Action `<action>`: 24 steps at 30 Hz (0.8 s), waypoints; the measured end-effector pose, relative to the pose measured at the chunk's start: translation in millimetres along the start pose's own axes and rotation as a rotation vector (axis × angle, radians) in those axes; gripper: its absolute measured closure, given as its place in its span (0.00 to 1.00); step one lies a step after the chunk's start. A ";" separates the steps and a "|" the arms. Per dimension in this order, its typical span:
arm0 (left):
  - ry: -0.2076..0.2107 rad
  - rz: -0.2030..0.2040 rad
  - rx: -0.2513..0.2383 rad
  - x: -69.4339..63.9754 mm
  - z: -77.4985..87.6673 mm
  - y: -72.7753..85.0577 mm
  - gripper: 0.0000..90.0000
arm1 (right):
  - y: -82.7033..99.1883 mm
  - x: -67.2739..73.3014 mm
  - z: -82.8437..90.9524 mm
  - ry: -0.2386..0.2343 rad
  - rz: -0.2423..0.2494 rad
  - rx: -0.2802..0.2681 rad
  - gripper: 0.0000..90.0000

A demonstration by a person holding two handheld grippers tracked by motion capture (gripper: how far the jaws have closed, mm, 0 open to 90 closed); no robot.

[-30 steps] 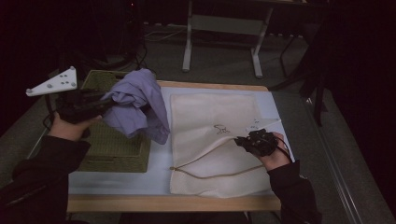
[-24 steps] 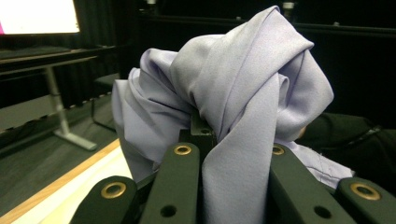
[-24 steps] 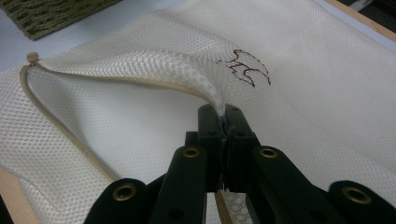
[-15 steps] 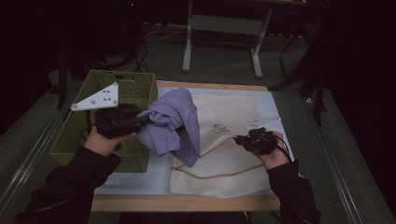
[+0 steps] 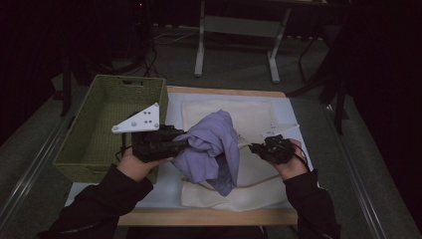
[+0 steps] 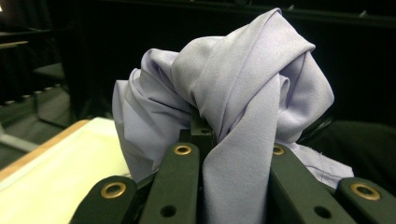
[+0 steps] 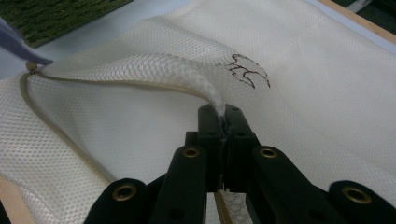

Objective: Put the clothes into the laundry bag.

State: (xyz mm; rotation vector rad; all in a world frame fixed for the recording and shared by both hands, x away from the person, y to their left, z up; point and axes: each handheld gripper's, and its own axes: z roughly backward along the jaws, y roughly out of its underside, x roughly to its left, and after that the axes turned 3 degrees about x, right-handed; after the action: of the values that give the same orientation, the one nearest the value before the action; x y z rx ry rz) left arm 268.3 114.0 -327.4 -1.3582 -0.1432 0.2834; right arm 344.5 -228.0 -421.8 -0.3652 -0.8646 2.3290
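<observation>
A lilac garment (image 5: 211, 147) hangs bunched in the air over the left part of a white mesh laundry bag (image 5: 259, 117) that lies flat on the table. My left gripper (image 5: 185, 144) is shut on the garment; its cloth (image 6: 243, 93) drapes over and between the jaws. My right gripper (image 5: 253, 148) is shut on the bag's upper mesh layer (image 7: 177, 70) by the zipper edge and holds it lifted, so the bag's mouth gapes toward the garment. A dark logo (image 7: 245, 70) marks the bag.
A green woven basket (image 5: 107, 127), with nothing inside, stands at the table's left edge. A light-blue mat (image 5: 298, 107) covers the wooden tabletop. Metal stand legs (image 5: 201, 45) rise on the floor beyond the table's far edge.
My left gripper has carried the lilac garment rightward from above the basket to over the bag's open edge. The right gripper has kept still, holding the mesh.
</observation>
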 end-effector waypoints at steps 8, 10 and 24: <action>0.093 0.000 0.060 -12.0 -40.5 10.1 0.93 | 0.3 0.3 0.4 0.001 -0.002 -0.001 0.97; 0.108 0.004 0.081 -13.6 -50.2 14.5 0.93 | 0.4 0.0 1.0 0.000 -0.002 -0.003 0.97; -0.003 0.029 0.305 -12.3 -106.2 62.5 0.93 | 0.9 -0.4 4.3 -0.009 -0.021 -0.027 0.97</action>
State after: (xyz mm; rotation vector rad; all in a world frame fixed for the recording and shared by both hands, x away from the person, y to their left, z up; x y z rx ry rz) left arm 277.2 22.0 -409.8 -1.0577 -0.0792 0.3182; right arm 342.4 -230.9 -419.2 -0.3561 -0.9006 2.3031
